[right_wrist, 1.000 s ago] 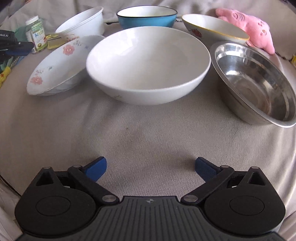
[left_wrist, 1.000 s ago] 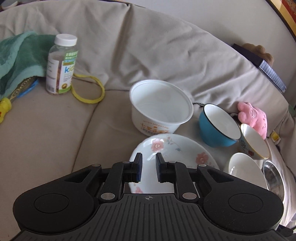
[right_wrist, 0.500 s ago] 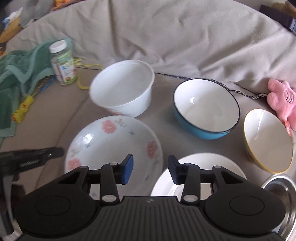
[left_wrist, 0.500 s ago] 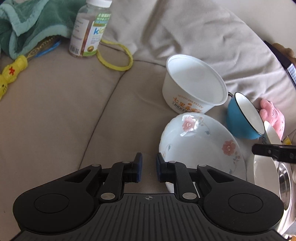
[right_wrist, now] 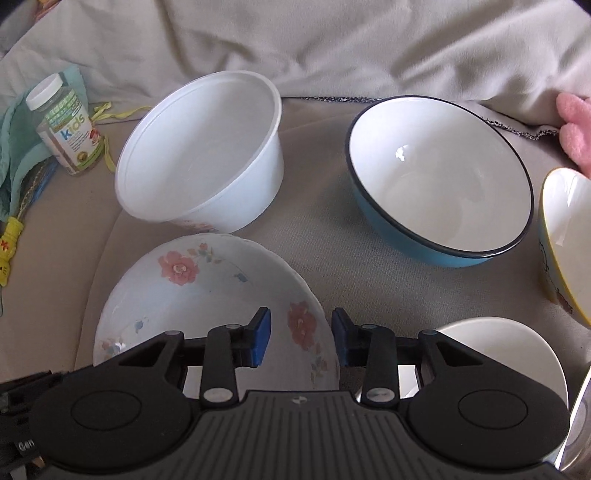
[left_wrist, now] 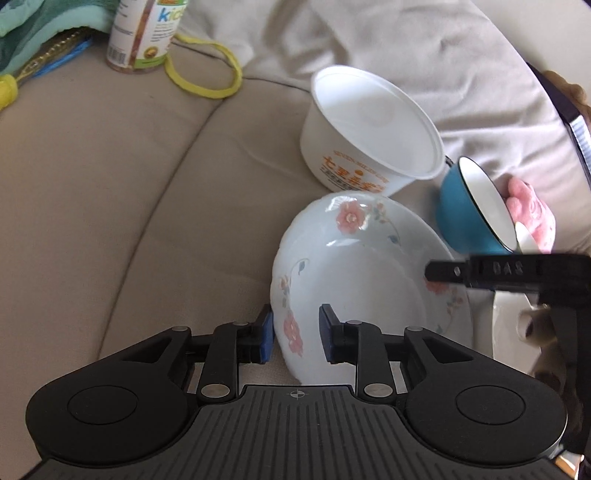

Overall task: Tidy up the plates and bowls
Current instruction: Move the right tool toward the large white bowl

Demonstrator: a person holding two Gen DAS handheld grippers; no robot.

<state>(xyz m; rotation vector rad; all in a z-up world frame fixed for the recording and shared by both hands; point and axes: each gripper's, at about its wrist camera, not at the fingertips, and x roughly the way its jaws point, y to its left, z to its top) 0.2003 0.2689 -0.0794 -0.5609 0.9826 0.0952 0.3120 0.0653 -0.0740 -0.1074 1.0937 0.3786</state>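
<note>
A floral plate (left_wrist: 354, 280) lies on the beige couch; it also shows in the right wrist view (right_wrist: 207, 295). My left gripper (left_wrist: 295, 334) is open, its jaws straddling the plate's near left rim. My right gripper (right_wrist: 301, 341) is open, its jaws straddling the plate's right rim; it shows in the left wrist view (left_wrist: 517, 275) over the plate's right side. Behind stand a white plastic tub (right_wrist: 207, 147), a blue bowl (right_wrist: 439, 177) and a yellow-rimmed bowl (right_wrist: 565, 240). A plain white bowl (right_wrist: 506, 350) sits to the right of the plate.
A vitamin bottle (right_wrist: 64, 123), a yellow cord (left_wrist: 203, 72), a green towel (left_wrist: 48, 29) and a yellow toy (right_wrist: 9, 240) lie at the left. A pink plush (right_wrist: 576, 125) is at the right. The couch backrest (right_wrist: 332, 44) rises behind the bowls.
My left gripper has opened and moved onto the floral plate's left rim. My right gripper has moved forward and lower, its jaws now wider and around the plate's right rim.
</note>
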